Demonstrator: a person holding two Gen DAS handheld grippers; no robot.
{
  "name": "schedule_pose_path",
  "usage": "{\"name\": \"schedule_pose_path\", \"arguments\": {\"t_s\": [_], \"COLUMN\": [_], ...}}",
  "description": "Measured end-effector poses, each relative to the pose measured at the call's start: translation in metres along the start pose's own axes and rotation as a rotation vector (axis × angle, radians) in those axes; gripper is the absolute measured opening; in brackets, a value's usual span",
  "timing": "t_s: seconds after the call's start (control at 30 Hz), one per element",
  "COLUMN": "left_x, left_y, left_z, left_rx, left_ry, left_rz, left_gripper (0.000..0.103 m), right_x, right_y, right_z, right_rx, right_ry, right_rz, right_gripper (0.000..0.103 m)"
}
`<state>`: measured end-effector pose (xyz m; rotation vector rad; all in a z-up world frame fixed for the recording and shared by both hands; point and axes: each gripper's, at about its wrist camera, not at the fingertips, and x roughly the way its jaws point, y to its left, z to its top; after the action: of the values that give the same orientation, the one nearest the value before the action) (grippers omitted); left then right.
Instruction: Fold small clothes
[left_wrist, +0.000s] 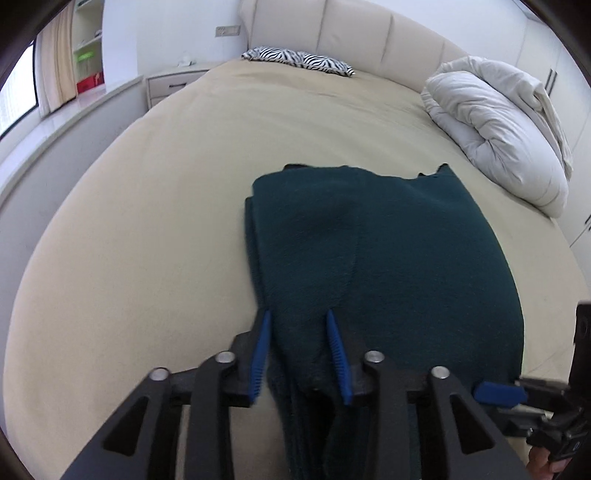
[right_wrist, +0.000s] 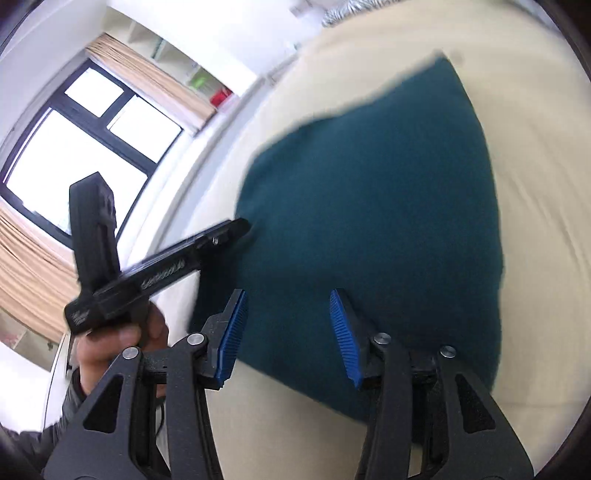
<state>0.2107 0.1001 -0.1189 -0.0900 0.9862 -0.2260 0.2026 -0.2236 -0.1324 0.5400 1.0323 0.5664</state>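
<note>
A dark teal folded garment (left_wrist: 388, 243) lies on the beige bed (left_wrist: 147, 221). My left gripper (left_wrist: 298, 317) sits at its near left edge, blue pads (left_wrist: 260, 354) part closed with a thick fold of the cloth between them. In the right wrist view the garment (right_wrist: 369, 206) fills the middle, blurred by motion. My right gripper (right_wrist: 288, 299) hovers open over its near edge with nothing between the pads. The left gripper's body (right_wrist: 155, 273) and the hand holding it show at the left of that view.
A white duvet (left_wrist: 498, 125) is bundled at the bed's right side. A zebra-print pillow (left_wrist: 299, 61) lies by the padded headboard (left_wrist: 351, 33). A nightstand (left_wrist: 173, 83), shelves and a window (right_wrist: 74, 155) are to the left.
</note>
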Motion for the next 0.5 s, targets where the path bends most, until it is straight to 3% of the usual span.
{"name": "schedule_pose_path", "arguments": {"t_s": [0.3, 0.5], "left_x": [-0.002, -0.001], "left_y": [-0.014, -0.015], "left_z": [-0.002, 0.001], "left_rx": [0.034, 0.035], "left_ry": [-0.002, -0.006], "left_rz": [0.041, 0.035], "left_gripper": [0.043, 0.045], "right_x": [-0.038, -0.032], "right_y": [-0.034, -0.046], "right_z": [-0.039, -0.048], "right_rx": [0.084, 0.103], "right_ry": [0.037, 0.143], "right_rz": [0.187, 0.121], "right_gripper": [0.044, 0.040]}}
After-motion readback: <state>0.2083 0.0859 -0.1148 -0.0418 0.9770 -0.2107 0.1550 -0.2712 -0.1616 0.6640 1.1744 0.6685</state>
